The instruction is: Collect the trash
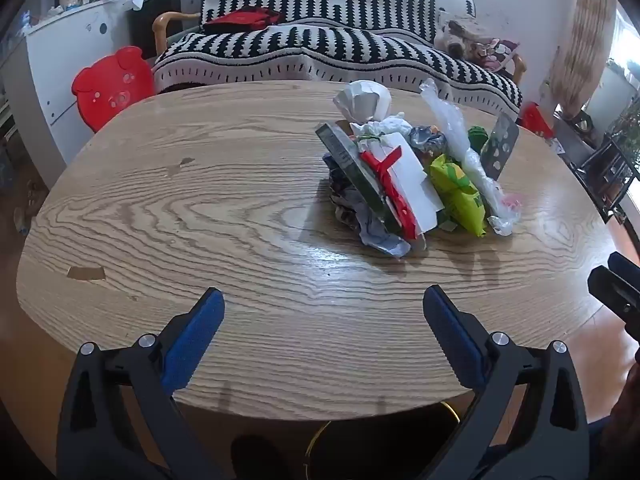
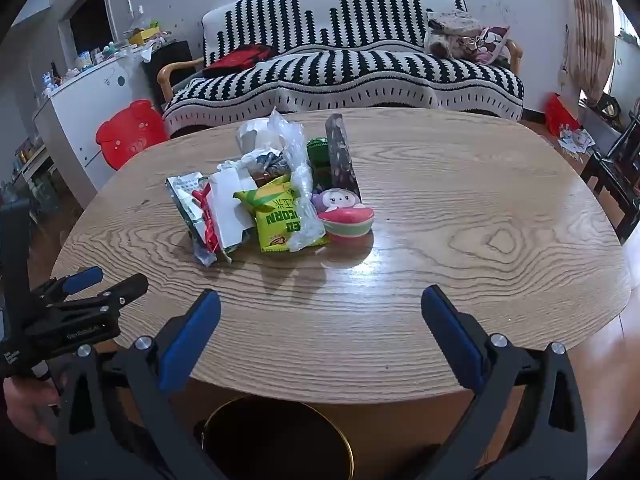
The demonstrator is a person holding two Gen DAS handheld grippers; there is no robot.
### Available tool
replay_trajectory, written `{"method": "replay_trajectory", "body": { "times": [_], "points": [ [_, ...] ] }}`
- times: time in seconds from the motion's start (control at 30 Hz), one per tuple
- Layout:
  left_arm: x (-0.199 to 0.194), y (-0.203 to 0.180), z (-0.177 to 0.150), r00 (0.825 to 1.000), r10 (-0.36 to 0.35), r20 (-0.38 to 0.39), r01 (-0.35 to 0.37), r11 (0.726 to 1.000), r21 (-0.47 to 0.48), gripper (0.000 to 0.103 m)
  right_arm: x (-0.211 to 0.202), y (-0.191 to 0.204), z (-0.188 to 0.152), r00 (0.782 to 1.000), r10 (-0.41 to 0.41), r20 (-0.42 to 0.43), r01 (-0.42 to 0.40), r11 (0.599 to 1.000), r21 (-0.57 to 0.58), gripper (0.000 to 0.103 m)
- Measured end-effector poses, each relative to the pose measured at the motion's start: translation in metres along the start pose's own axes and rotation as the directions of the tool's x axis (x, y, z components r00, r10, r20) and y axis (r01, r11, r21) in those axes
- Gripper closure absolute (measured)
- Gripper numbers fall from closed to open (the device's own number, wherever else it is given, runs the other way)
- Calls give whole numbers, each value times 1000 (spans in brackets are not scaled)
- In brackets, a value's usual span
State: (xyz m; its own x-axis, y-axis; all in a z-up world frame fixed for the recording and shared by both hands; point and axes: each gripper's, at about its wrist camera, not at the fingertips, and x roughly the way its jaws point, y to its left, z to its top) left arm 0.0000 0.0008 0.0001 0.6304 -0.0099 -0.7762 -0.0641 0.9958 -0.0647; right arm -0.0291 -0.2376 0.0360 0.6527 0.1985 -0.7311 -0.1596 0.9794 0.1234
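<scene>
On wooden table (image 2: 440,200), trash pile (image 2: 276,192) uncollected, well apart from left gripper (image 1: 323,312) and right gripper (image 2: 320,312), both spread wide, empty; below table edge, possibly waste bin (image 2: 280,440).

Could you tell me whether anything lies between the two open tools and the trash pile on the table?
Nothing visible does. Bare tabletop stretches from the right tool and the left tool to the trash pile. Both are open, empty and apart from it. The bin sits below the near table edge.
</scene>
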Motion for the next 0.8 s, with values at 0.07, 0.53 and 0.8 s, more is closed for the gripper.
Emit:
{"method": "replay_trajectory", "body": {
  "times": [0.07, 0.53, 0.8],
  "points": [
    [0, 0, 0, 1000, 9, 1, -9, 1000, 1, 6, 1, -1, 1, 1000, 0, 4, 0, 1000, -4, 6],
    [0, 2, 0, 1000, 19, 1, -19, 1000, -3, 6, -1, -1, -1, 1000, 1, 22, 0, 1000, -9, 6],
    [-1, 3, 0, 1000, 22, 1, -22, 1000, 1, 6, 0, 0, -1, 1000, 4, 16, -4, 1000, -10, 6]
  ]
}}
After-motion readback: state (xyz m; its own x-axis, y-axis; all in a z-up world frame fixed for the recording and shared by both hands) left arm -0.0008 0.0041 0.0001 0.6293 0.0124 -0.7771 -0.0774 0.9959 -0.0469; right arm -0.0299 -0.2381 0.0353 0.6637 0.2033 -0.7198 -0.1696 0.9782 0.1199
